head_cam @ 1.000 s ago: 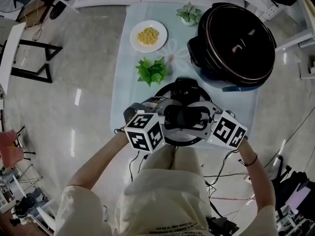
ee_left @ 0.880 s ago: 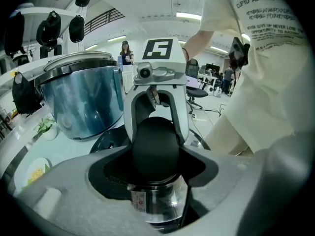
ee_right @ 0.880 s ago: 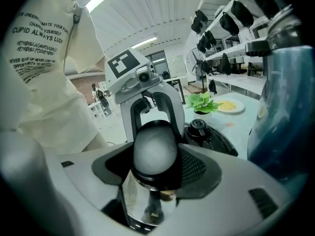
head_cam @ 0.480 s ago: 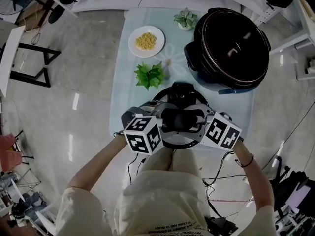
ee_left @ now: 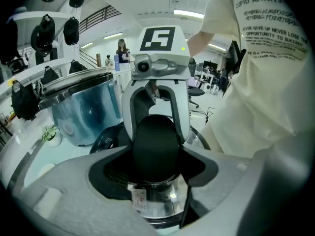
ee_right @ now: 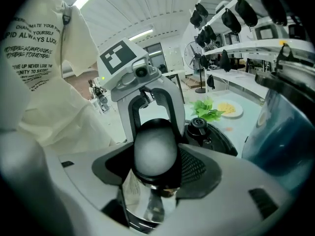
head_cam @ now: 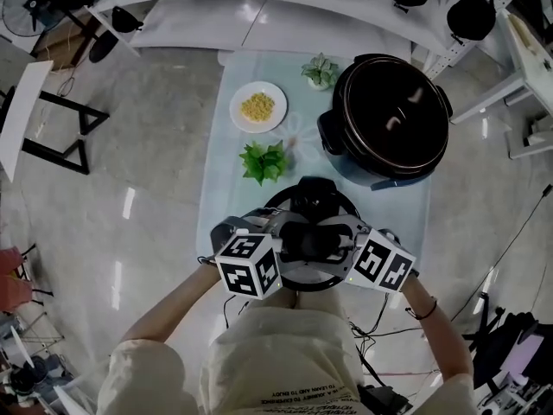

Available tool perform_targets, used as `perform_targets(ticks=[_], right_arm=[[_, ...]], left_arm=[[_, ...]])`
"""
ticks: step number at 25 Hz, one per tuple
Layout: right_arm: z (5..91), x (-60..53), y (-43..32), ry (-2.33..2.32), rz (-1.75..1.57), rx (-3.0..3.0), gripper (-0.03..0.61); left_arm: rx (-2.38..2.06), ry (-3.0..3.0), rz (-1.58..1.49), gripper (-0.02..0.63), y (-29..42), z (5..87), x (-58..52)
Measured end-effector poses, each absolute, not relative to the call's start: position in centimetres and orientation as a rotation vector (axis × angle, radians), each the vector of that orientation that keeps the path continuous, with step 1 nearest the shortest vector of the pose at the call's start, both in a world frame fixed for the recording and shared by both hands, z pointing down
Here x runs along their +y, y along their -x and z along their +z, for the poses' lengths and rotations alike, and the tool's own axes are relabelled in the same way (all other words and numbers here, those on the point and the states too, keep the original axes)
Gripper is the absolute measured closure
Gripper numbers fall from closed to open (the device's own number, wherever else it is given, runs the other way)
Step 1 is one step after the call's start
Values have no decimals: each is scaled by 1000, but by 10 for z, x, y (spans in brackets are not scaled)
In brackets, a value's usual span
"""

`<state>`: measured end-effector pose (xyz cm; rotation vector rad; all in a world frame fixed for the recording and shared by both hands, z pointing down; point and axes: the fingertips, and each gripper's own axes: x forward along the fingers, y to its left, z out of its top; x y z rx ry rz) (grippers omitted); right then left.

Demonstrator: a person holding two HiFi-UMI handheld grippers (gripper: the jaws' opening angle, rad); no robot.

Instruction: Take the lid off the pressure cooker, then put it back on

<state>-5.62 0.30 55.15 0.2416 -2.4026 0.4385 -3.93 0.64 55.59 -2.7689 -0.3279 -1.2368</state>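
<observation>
The pressure cooker lid (head_cam: 304, 199), round with a black rim and a black handle (head_cam: 313, 240) across its top, hangs over the near end of the table. My left gripper (head_cam: 289, 239) and right gripper (head_cam: 346, 242) grip that handle from opposite ends, facing each other. In the left gripper view the handle's black end (ee_left: 156, 146) fills the jaws of my left gripper (ee_left: 156, 156). The right gripper view shows the other end (ee_right: 155, 151) pressed between the jaws of my right gripper (ee_right: 155, 156). The open cooker pot (head_cam: 389, 115) stands at the table's far right.
On the pale blue table (head_cam: 226, 188) lie a white plate (head_cam: 257, 106) of yellow food, a green leafy sprig (head_cam: 266, 161) and a small succulent (head_cam: 320, 72). A white shelf (head_cam: 259, 11) with black bags runs behind. The person's body is close against the near edge.
Both grippers have risen a little together with the lid held between them. The pot and the other items have stayed where they were.
</observation>
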Motion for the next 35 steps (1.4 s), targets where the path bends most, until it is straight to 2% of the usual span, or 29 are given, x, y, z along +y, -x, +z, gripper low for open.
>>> perform_targets(ticks=[35], right_arm=[[417, 0, 47, -348, 195, -2440, 305]], left_arm=[[-229, 2612, -1122, 330, 31, 421, 2]])
